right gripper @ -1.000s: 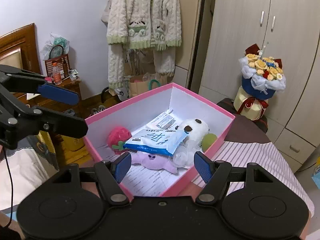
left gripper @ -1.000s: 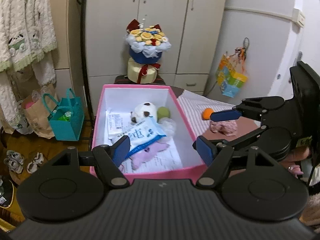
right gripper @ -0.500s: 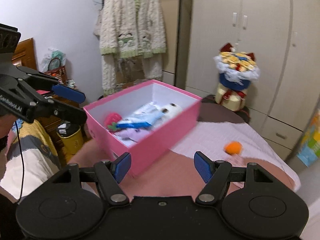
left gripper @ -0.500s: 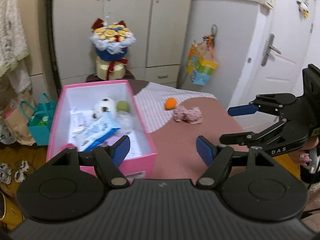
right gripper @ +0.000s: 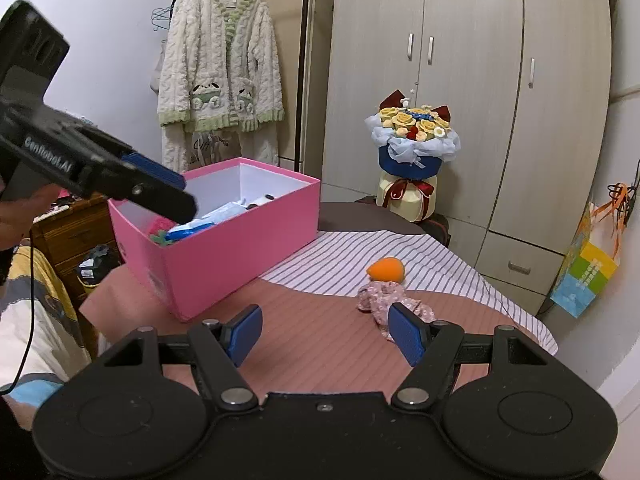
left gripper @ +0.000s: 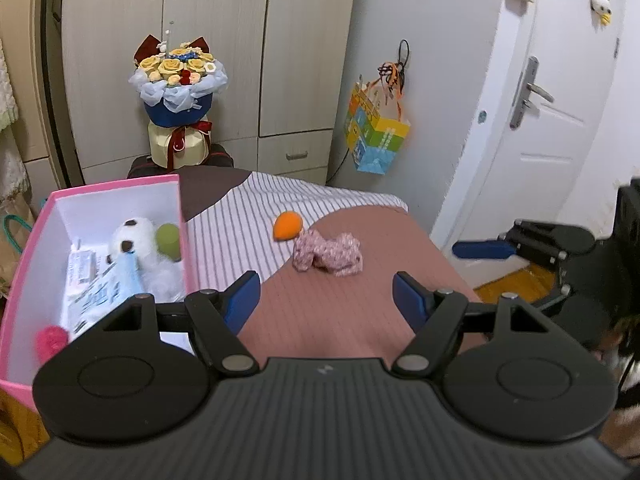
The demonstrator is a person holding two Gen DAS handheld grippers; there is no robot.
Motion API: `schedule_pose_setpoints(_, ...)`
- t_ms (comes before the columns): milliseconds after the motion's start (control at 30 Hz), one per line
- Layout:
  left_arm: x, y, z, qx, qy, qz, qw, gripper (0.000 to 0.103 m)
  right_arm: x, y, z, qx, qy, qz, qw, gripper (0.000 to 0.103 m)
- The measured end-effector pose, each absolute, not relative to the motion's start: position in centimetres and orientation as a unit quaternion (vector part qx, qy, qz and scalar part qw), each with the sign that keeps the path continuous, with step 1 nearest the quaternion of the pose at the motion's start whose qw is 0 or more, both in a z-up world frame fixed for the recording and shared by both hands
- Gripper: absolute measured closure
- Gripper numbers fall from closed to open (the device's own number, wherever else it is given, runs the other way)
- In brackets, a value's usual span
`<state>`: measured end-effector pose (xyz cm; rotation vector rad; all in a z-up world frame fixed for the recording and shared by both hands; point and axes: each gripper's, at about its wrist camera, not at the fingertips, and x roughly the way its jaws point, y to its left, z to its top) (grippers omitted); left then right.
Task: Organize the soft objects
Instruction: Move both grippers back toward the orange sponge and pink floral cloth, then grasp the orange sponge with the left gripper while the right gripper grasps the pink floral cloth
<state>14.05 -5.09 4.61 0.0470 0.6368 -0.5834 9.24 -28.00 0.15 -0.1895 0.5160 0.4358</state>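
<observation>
- Left gripper: lower centre of the left wrist view; jaws spread wide and holding nothing, poised above the brown part of the table cover.
- Right gripper: lower centre of the right wrist view; jaws likewise released and empty. Its right blue fingertip overlaps the near edge of the floral cloth in the picture; contact cannot be told.
- Floral cloth: a crumpled pink patterned piece at mid-frame in the left wrist view, lying on the table where the brown area meets the striped area.
- Orange soft toy: just beside the floral cloth, on its far side, resting on the stripes.
- Pink box: open-topped, at the left edge of the left wrist view, well apart from the two loose items. Inside lie a white panda plush, a green ball, a blue-and-white packet and a pink strawberry toy.
- Flower bouquet: upright behind the table, in front of the wardrobe.
- Fleece robe: hanging at upper left of the right wrist view.
</observation>
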Motion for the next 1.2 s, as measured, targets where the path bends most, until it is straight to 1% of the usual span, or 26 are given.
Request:
schedule_pose_setpoints(200,17.1,-8.0,3.0,0.013,0.298,-0.253,0.920,0.031,11.8,-28.5,-1.3,-0.135,0.234,0.218,0.938,0.029)
schedule_pose_setpoints(567,24.4,-12.3,-1.8,-0.034,0.322,-0.201,0.925,0.032,19.9,-30.5,-4.7,-0.033,0.280,0.225,0.933,0.029)
schedule_pose_setpoints(800,29.7,-13.8,-5.2,-0.080,0.342,-0.162,0.922,0.034,24.9,-31.0,-8.1,0.007,0.314,0.203,0.927,0.029)
schedule_pose_setpoints(1000,33.5,-15.5,-7.6,-0.091,0.363,-0.138,0.917,0.034,27.9,-31.6,-10.1,0.049,0.343,0.185,0.919,0.029)
schedule_pose_setpoints(1200,35.6,-16.1,-9.2,-0.092,0.368,-0.111,0.919,0.034,29.5,-31.1,-11.6,0.035,0.365,0.176,0.914,0.029)
